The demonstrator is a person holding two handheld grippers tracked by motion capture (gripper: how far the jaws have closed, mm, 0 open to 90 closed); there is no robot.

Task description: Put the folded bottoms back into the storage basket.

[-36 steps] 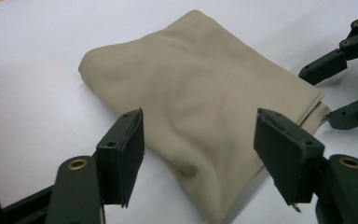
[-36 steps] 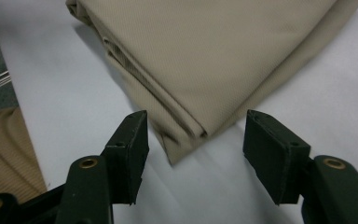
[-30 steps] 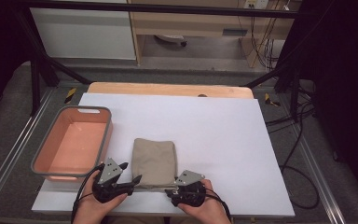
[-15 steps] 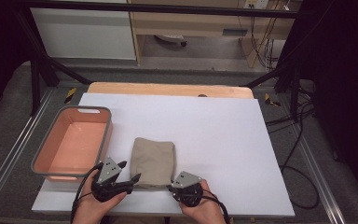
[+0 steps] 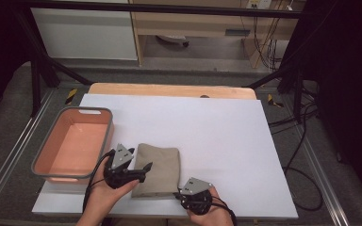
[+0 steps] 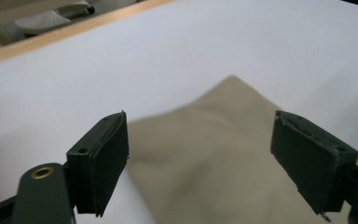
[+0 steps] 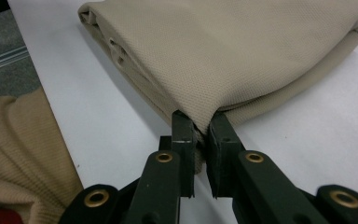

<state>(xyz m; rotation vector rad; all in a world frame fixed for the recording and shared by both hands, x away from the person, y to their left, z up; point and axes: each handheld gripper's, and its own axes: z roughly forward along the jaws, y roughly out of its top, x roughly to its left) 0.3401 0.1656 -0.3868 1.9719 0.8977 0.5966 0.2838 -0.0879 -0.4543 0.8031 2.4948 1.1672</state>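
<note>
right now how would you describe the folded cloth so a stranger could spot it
On the white table, look at the near edge, just right of the pink tub. The folded cloth lies flat there, the only beige fabric, with the right gripper pinching its near corner.

A folded beige knit cloth (image 5: 158,169) lies flat (several layers thick) near the white worktop's (image 5: 226,132) front edge, its near corner pinched.

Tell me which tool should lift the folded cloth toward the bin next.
Probably right: the right tool is shut on the edge of the beige cloth. The left tool hangs open above it, nearer the pink bin.
</note>
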